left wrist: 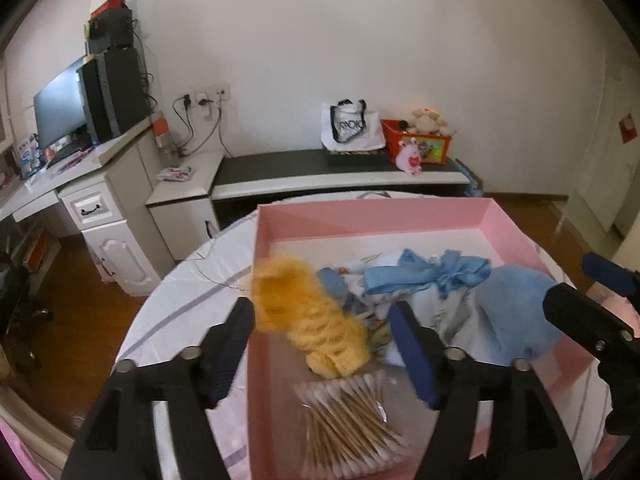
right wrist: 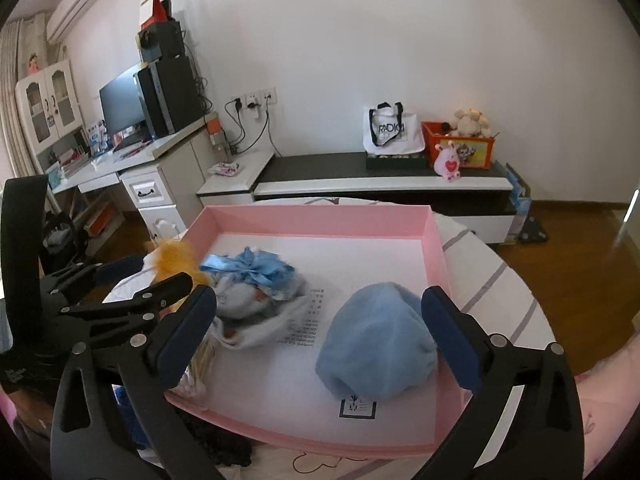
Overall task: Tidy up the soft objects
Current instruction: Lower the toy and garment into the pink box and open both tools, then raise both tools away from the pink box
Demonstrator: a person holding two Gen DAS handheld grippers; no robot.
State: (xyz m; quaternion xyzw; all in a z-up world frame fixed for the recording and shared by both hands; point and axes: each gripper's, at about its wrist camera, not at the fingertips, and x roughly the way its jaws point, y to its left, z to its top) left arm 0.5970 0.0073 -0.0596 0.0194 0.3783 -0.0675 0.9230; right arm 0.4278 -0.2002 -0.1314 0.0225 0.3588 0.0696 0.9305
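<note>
A pink box [left wrist: 372, 216] [right wrist: 320, 220] sits on a round white table. In it lie a fluffy orange item [left wrist: 316, 320] [right wrist: 176, 256], a pale cloth with a blue ribbon bow [left wrist: 432, 276] [right wrist: 256, 284], a light blue soft hat [right wrist: 376, 344] [left wrist: 516, 316] and a bag of cotton swabs [left wrist: 348, 416]. My left gripper [left wrist: 324, 344] is open, its fingers either side of the blurred orange item, not touching it. My right gripper [right wrist: 320, 340] is open, its fingers straddling the blue hat above the box.
The round table [left wrist: 188, 308] has a white striped cover. A dark fuzzy item [right wrist: 216, 440] lies by the box's near edge. Behind stand a low TV bench [right wrist: 380, 184] with a tote bag and toy box, and a desk [left wrist: 80, 184] with a monitor.
</note>
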